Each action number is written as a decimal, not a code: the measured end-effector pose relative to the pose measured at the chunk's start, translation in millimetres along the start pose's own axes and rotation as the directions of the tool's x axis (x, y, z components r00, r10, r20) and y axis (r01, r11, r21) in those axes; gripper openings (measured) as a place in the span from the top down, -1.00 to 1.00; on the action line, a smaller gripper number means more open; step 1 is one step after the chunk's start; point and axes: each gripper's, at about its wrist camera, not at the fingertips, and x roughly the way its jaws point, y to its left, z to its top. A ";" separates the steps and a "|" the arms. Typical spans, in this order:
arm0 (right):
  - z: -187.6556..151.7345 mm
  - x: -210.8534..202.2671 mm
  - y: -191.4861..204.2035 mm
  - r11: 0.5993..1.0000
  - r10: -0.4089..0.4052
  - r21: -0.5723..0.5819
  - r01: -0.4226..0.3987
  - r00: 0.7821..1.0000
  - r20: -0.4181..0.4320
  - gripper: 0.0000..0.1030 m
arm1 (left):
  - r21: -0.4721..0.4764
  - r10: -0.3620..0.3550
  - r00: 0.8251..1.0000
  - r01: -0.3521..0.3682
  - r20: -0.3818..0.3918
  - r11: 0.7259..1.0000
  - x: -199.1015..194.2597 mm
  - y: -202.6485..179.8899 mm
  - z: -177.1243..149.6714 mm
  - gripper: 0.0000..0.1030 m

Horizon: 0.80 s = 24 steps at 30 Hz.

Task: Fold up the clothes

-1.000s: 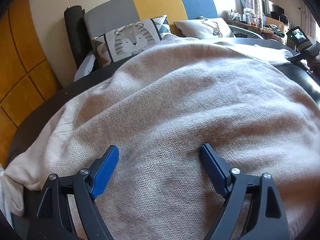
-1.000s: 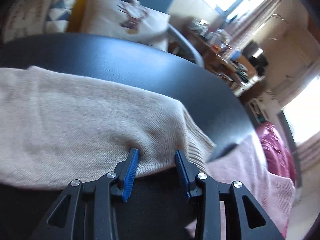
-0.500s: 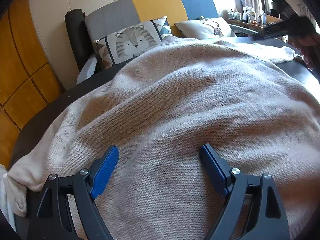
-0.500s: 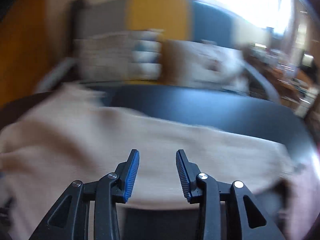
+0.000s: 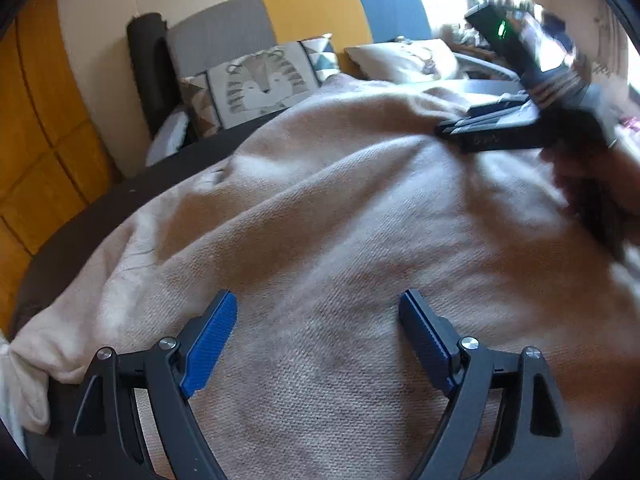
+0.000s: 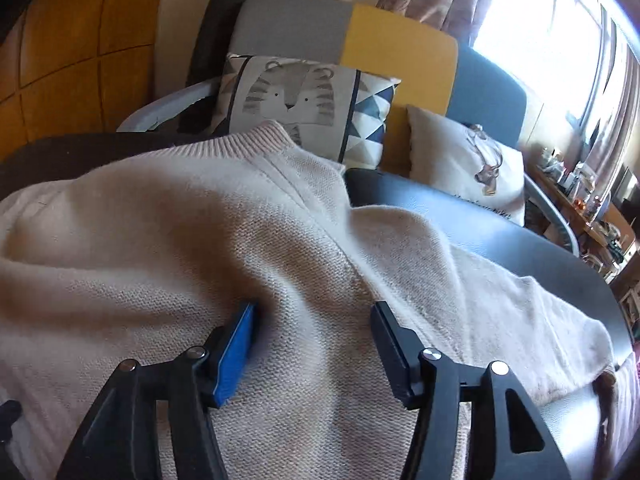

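A beige knit sweater [image 5: 340, 220] lies spread over a dark round table [image 5: 100, 220]. My left gripper [image 5: 318, 328] hovers open over the sweater's body, its blue pads wide apart with nothing gripped. My right gripper [image 6: 316, 336] is over the shoulder area below the ribbed collar [image 6: 240, 140]. Its jaws are opening, a raised ridge of sweater [image 6: 200, 240] runs between them, and the pads do not clamp it. One sleeve [image 6: 520, 300] trails to the right across the table [image 6: 500, 232]. The left wrist view shows the right gripper [image 5: 452, 124] blurred at the upper right.
Behind the table stands a grey, yellow and blue sofa [image 6: 400, 36] with a tiger cushion [image 6: 292, 96] and a deer cushion [image 6: 472, 160]. Orange wood panels [image 5: 40, 140] line the left wall. A cluttered shelf [image 6: 592, 208] sits under the bright window at the right.
My right gripper swung left from the sleeve's end at the table's right edge to the sweater's shoulder, and its jaws spread wider. The left gripper stayed put; the sweater shows new folds.
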 end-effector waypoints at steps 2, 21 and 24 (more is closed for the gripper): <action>2.3 1.4 3.9 1.000 -0.003 0.004 0.003 1.000 -0.003 -0.18 | -0.007 -0.018 0.999 0.018 0.044 1.000 -5.7 14.1 21.3 -0.66; -4.5 0.1 9.1 0.998 -0.047 -0.040 0.049 0.998 0.043 -0.20 | 0.061 0.075 0.977 -0.063 -0.202 0.996 137.7 137.6 119.7 -0.67; -4.5 0.9 10.8 0.998 -0.052 -0.043 0.054 0.998 0.044 -0.20 | 0.077 0.015 0.982 -0.001 -0.189 0.997 131.3 129.0 113.3 -0.67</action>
